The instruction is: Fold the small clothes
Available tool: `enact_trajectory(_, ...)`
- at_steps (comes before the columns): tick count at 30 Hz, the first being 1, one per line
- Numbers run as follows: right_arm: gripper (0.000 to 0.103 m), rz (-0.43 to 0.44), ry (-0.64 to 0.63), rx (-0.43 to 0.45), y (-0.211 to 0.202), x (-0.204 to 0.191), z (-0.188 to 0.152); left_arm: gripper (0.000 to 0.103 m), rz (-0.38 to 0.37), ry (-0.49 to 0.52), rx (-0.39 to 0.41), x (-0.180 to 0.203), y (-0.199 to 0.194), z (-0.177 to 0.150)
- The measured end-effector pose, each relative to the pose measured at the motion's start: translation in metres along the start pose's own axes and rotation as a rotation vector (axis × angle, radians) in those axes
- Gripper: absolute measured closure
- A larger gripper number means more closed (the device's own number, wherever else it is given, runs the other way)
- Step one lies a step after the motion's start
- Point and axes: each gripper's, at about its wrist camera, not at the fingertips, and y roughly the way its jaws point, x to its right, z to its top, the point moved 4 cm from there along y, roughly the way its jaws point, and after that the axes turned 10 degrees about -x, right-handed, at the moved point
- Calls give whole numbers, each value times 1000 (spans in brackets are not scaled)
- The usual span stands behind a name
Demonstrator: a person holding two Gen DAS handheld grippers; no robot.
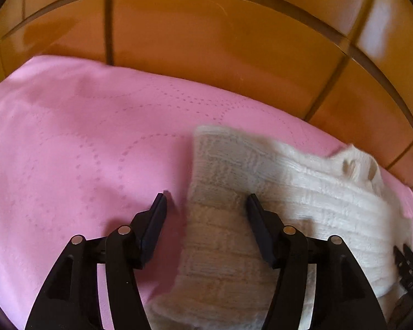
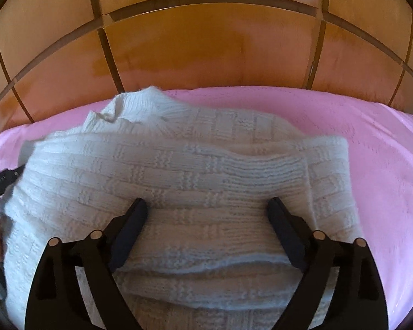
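A small white knitted sweater [image 2: 184, 170] lies partly folded on a pink quilted bedspread [image 2: 371, 148], neck end far left. My right gripper [image 2: 208, 206] is open, its fingers resting over the sweater's middle fold. In the left wrist view the sweater [image 1: 289, 181] fills the lower right. My left gripper [image 1: 206, 198] is open over the sweater's left edge, one finger above the pink bedspread [image 1: 68, 137], the other above the knit. The left gripper's tip [image 2: 5, 178] shows at the sweater's left edge in the right wrist view; the right gripper's fingertips [image 1: 409, 264] show at the left view's right edge.
A wooden panelled wardrobe [image 2: 206, 41] stands right behind the bed's far edge. It also fills the top of the left wrist view [image 1: 220, 41]. Bare pink bedspread extends left of the sweater in the left view and right of it in the right view.
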Motion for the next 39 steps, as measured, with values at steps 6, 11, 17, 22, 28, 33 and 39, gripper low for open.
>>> enact_trajectory(6,8,-22,6,-1,-9,2,-2,34,47,22,64,-5,-53,-31)
enact_trajectory(11,3,-2,28,3,-43,0,-22,32,47,75,124,-8,-99,-69)
enact_trajectory(17,3,21,-9,-28,-70,-3,-68,32,27,82,121,-17,-127,-120)
enact_trajectory(22,3,27,-13,-68,-79,-1,-109,32,14,79,97,-23,-134,-153)
enact_trajectory(28,2,39,6,-75,-87,10,-147,32,1,72,74,-26,-142,-178)
enact_trajectory(33,2,29,0,-56,-96,13,-170,32,3,84,55,-22,-143,-194)
enact_trajectory(39,2,17,-13,-40,-100,13,-182,32,25,108,45,-19,-142,-204)
